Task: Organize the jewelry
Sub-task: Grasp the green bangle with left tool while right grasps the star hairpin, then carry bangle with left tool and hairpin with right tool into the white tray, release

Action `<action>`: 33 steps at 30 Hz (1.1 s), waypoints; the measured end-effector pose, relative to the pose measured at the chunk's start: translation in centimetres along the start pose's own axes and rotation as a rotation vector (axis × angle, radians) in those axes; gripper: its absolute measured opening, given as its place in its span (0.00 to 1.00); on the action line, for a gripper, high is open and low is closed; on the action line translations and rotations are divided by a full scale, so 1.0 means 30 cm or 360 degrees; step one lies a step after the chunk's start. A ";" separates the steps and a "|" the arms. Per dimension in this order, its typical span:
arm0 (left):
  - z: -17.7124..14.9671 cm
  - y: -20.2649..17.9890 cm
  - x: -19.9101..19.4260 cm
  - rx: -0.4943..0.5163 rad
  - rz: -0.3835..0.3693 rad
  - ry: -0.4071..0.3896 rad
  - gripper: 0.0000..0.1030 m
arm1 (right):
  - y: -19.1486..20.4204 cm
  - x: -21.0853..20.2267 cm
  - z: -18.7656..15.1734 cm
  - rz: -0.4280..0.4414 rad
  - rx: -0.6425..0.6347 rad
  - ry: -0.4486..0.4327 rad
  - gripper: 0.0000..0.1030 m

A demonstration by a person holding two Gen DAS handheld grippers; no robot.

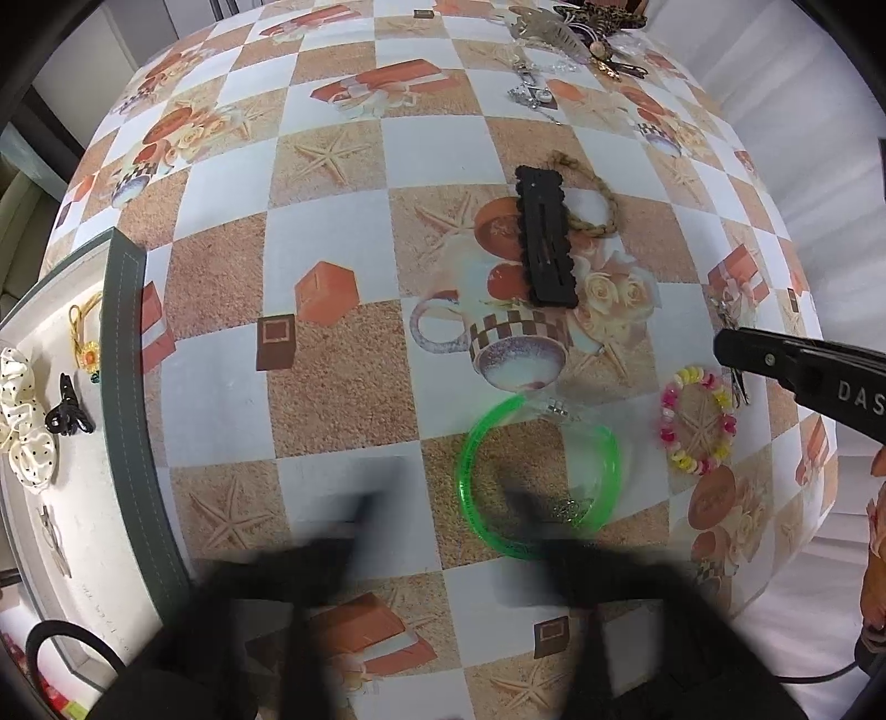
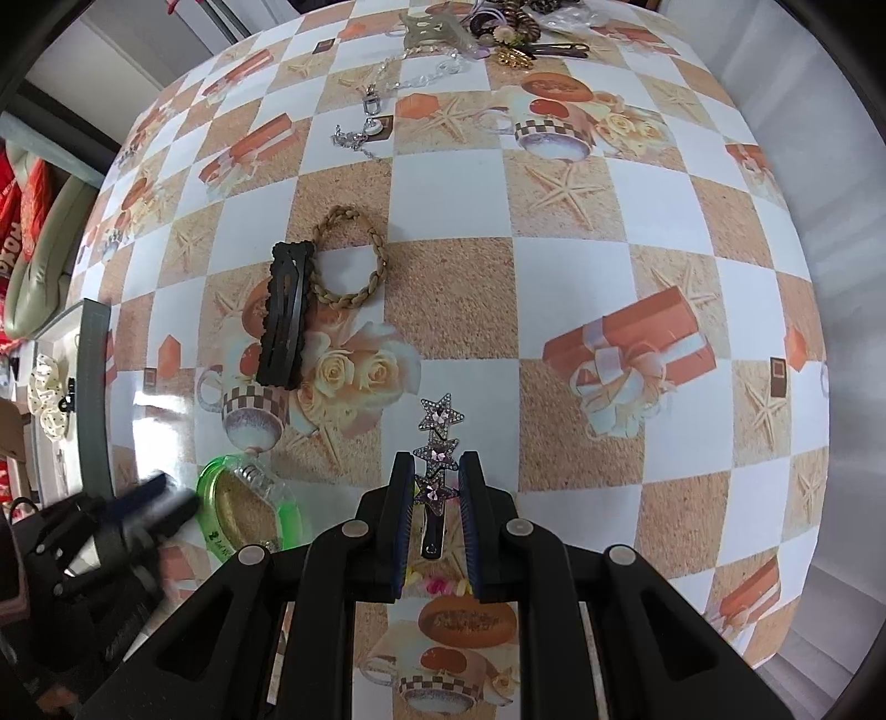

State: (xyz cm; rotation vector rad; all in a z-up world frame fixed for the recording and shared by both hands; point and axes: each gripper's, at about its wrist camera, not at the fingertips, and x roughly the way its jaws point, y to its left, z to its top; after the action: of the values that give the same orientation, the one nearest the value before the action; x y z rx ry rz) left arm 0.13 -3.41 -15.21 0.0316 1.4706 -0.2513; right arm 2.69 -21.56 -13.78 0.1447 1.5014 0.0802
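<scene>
My right gripper [image 2: 437,462] points down and is shut on a star-studded hair clip [image 2: 440,421], whose stars stick out past the fingertips above the patterned tablecloth. Below its fingers lies a colourful beaded bracelet [image 2: 437,584], also seen in the left wrist view [image 1: 698,421]. My left gripper [image 1: 437,498] is open and blurred, with nothing gripped. Its right finger overlaps a green bangle [image 1: 540,482] that lies flat on the cloth. A black scalloped hair clip [image 1: 545,238] rests partly on a braided bracelet [image 1: 595,205] further out.
A grey-rimmed tray [image 1: 130,387] at the left holds a dotted scrunchie [image 1: 25,421], a small black claw clip [image 1: 66,415] and a yellow flower piece [image 1: 86,343]. A silver chain [image 2: 365,122] and a heap of hair accessories [image 2: 498,27] lie at the far edge.
</scene>
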 end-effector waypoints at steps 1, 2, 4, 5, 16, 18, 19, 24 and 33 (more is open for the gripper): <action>-0.006 0.009 -0.021 -0.0005 0.0030 -0.0055 1.00 | -0.004 -0.005 -0.005 0.0007 0.0003 -0.0002 0.17; -0.007 0.013 -0.032 0.0012 0.0029 -0.0068 1.00 | -0.008 -0.005 -0.001 0.0013 0.0008 -0.0005 0.17; -0.003 0.015 -0.030 0.0028 0.0030 -0.0058 1.00 | -0.019 -0.015 -0.010 0.0035 0.0025 -0.0012 0.17; 0.001 0.010 -0.020 0.0042 0.0061 -0.0050 1.00 | -0.018 -0.014 -0.009 0.0040 0.0027 -0.0014 0.17; 0.039 -0.073 0.087 0.0279 0.0103 0.0023 0.55 | -0.026 -0.030 -0.028 0.0055 0.0043 -0.0024 0.17; 0.047 -0.075 0.078 0.0283 0.0092 0.0004 0.20 | -0.031 -0.032 -0.034 0.0055 0.0052 -0.0021 0.17; 0.053 -0.071 0.077 0.0277 0.0049 0.0012 0.12 | -0.034 -0.033 -0.037 0.0055 0.0055 -0.0019 0.17; 0.062 -0.074 0.064 0.0255 -0.0025 0.0012 0.10 | -0.032 -0.038 -0.039 0.0057 0.0059 -0.0020 0.17; 0.041 -0.026 -0.039 0.0130 -0.0116 -0.0074 0.10 | -0.014 -0.082 -0.030 0.0087 0.0060 -0.0044 0.17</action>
State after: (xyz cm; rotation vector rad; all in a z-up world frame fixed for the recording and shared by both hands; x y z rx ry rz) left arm 1.09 -4.22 -13.84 0.0382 1.4163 -0.3691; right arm 1.60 -22.27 -11.47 0.2167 1.4719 0.0932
